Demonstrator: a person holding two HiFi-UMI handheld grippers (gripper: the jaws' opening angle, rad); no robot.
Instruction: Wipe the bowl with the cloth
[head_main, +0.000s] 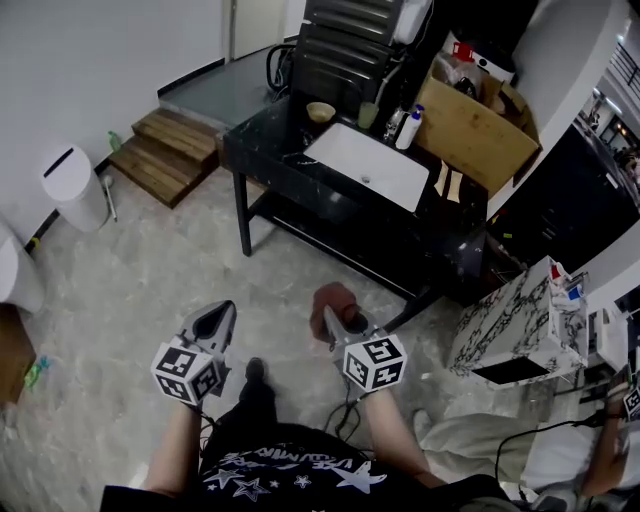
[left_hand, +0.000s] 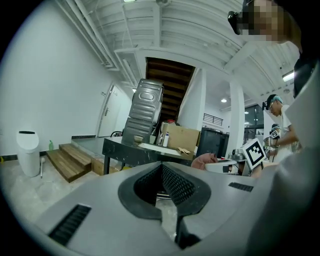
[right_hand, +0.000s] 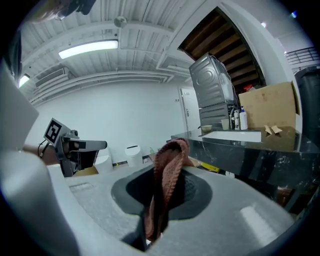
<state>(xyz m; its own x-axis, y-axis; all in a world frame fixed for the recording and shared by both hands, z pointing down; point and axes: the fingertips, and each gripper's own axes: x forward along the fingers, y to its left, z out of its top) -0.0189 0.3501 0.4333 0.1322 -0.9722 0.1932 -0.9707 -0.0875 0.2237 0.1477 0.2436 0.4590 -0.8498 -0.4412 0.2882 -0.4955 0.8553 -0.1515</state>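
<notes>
Left tool (left_hand: 161, 172): jaws shut together, nothing between them.
Right tool (right_hand: 167, 176): jaws clamped on brown cloth (right_hand: 172, 154). Cloth folded over, sticks up past tips.
Both tools side by side, over floor (head_main: 150, 270).
Bowl (head_main: 320, 111): far ahead of both tools, well apart from them, on black counter (head_main: 262, 148), near white sink (head_main: 368, 165). Bowl tiny here, maybe tan.

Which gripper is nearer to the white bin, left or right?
Left. The left gripper stands on the white bin's side, well short of it; the right gripper, with the cloth, is farther.
</notes>
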